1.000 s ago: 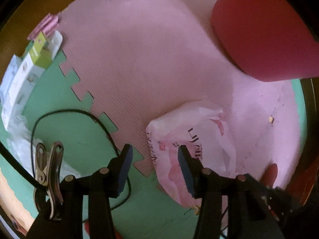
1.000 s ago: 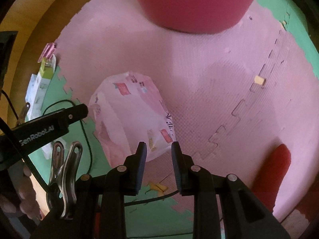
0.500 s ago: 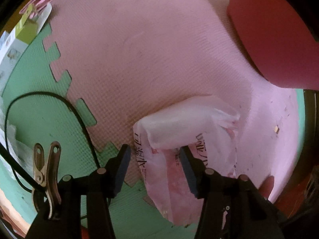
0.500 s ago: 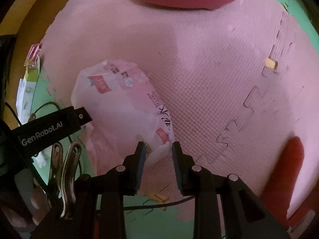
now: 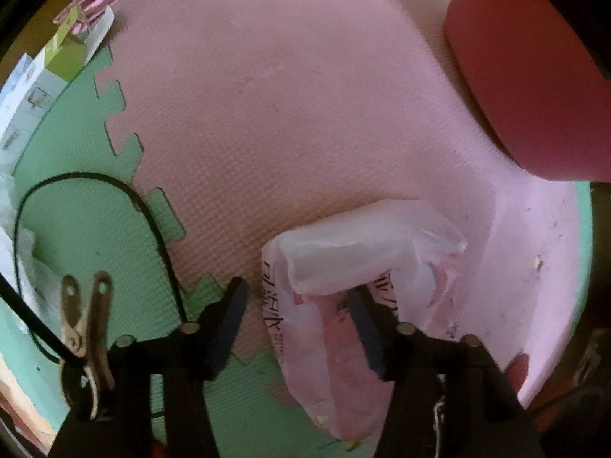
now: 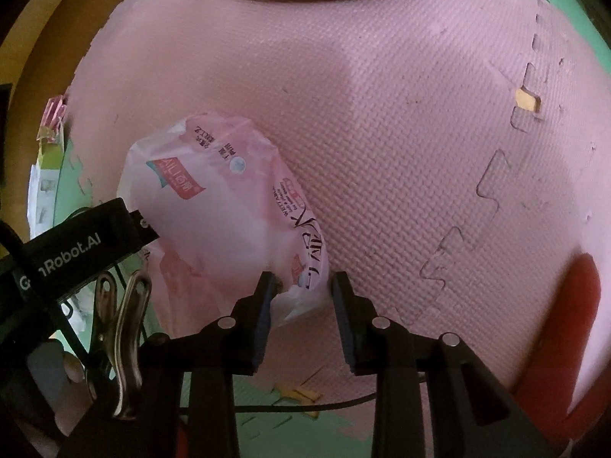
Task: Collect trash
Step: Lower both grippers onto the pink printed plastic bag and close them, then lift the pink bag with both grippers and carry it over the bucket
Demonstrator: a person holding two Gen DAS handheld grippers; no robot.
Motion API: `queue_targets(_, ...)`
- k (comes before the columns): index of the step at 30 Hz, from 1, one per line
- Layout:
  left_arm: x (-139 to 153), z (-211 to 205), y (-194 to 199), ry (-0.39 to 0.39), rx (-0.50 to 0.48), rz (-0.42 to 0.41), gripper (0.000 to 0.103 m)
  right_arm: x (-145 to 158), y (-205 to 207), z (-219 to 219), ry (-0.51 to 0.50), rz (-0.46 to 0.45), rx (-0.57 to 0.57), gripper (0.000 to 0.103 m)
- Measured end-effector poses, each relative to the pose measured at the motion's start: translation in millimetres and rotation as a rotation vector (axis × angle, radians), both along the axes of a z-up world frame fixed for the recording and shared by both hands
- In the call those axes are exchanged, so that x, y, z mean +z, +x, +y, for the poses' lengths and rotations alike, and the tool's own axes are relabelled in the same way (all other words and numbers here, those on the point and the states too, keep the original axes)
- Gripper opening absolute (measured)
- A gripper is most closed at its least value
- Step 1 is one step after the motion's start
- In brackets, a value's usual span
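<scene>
Plastic bag (image 5: 343, 305): pink-and-white printed wrapper, crumpled, lying on the foam floor mat (image 5: 286, 95) across the seam where pink tile meets green tile.
Left hand-held gripper (image 5: 298, 305): pointing down over the bag, jaws roughly half open and closing; bag's printed edge between them, far finger buried in the folds, near finger apart from the film; no grip yet.
Right hand-held gripper (image 6: 301, 297): jaws narrowly parted, straddling a puckered corner of the bag (image 6: 229, 210); left pad touching or nearly touching the film, right pad just beside it; not clamped.
Bin candidate: big red container (image 5: 534, 76) well apart from the bag, likely the drop point; cannot tell for sure.
Cable risk: thin black cable (image 5: 152, 221) looping on the green tile just beside the left fingers; could snag and get dragged along with a lift.
Slip risk: thin slick film, so a pinch on a single loose fold may pull free or tear.
Tug risk: two grippers on one light bag; uneven lifting could stretch it or yank it out of one side.
Other litter: cardboard boxes (image 5: 57, 53) at the mat's edge and a small yellow scrap (image 6: 527, 99) in a seam, both untouched.
</scene>
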State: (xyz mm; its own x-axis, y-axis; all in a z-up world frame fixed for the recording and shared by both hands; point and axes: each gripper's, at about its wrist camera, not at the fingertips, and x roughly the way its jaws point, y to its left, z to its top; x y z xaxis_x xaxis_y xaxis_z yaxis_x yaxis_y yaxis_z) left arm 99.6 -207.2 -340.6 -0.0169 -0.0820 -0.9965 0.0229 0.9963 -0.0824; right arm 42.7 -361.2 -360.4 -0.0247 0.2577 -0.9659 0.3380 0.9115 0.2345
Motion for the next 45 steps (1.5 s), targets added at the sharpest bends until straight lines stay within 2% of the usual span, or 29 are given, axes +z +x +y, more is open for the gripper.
queue_targets(2,2,-4,-2,0.013,-0.024,-0.014,0.034,2,1,6,-0.016,-0.004,0.023,0.03)
queue_targets(5,6,-10,-3,0.012,-0.049,-0.016,0.022,6,4,13,-0.03,-0.02,0.046,0.022)
queue_targets(10,12,-7,-4,-0.007,-0.055,-0.01,0.015,19,6,17,-0.028,-0.043,0.061,0.013)
queue_targets(18,50,12,-10,-0.054,-0.031,-0.044,0.012,52,7,15,-0.015,-0.082,0.058,0.01)
queue_targets(21,71,19,-15,-0.068,-0.023,-0.066,0.011,76,5,18,-0.012,-0.11,0.064,0.01)
queue_targets(27,120,26,-25,-0.066,-0.027,-0.131,0.011,99,-3,19,0.01,-0.167,0.06,0.01)
queue_targets(32,157,39,-30,-0.082,-0.011,-0.2,0.011,139,-7,14,0.015,-0.238,0.076,0.01)
queue_targets(40,207,37,-38,-0.114,-0.014,-0.296,0.011,196,-14,9,0.02,-0.329,0.072,0.01)
queue_targets(45,250,35,-43,-0.136,-0.01,-0.356,0.011,232,-20,2,0.024,-0.385,0.065,0.01)
